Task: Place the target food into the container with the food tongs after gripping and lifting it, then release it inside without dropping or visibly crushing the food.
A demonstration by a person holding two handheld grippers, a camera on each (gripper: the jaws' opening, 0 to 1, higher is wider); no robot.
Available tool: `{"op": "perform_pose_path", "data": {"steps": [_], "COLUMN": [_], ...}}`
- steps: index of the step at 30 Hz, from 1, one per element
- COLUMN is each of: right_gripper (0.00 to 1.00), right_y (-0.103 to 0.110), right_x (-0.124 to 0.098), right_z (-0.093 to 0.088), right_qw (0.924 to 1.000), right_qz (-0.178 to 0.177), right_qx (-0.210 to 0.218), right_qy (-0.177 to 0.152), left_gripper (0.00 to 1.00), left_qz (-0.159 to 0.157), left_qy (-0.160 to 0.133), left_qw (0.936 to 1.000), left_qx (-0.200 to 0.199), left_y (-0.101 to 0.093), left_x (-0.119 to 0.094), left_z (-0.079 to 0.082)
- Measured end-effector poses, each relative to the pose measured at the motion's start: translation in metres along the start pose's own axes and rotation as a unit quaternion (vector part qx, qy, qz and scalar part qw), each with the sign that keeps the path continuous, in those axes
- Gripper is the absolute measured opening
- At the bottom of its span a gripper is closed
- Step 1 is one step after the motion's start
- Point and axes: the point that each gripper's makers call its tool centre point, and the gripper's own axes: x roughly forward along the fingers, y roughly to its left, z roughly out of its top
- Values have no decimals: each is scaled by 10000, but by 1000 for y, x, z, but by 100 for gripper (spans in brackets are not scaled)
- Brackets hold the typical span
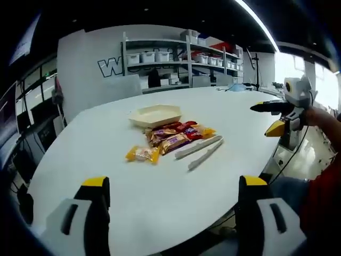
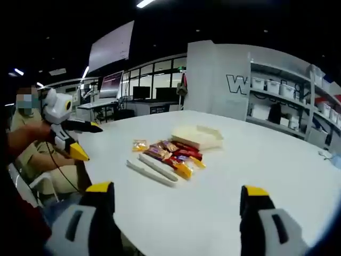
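A broad white table (image 1: 106,160) takes up the near ground. Far behind it stands a metal shelving rack (image 1: 181,58) holding white bins (image 1: 148,56), next to a white wall bearing a large letter W (image 2: 236,84). Further left — past glass partitions — dark monitors (image 2: 141,92) sit on desks, and ceiling strip lights (image 1: 256,21) glow overhead.

Large white desk (image 1: 160,202) with rounded edge. Behind it, white wall panel (image 1: 85,69) with big outlined lettering, partly hidden. Beside it, metal shelving (image 1: 176,58) holding white bins. Dark ceiling, long light strip (image 1: 256,21). Bright windows (image 1: 319,80) at one side. Monitors (image 2: 112,82) and office desks (image 2: 101,106) stand in the far dim area.
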Motion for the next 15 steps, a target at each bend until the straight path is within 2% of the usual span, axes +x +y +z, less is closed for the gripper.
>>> {"op": "perform_pose_path", "data": {"steps": [15], "right_gripper": [99], "right_y": [2], "right_x": [1], "right_z": [-1], "right_qw": [10000], "right_qz": [3], "right_qx": [-37], "right_qy": [24], "left_gripper": [99], "left_qz": [-5], "left_qy": [38], "left_qw": [10000], "left_qx": [-18], "left_y": [0], "left_x": [-1], "left_z": [-5]}}
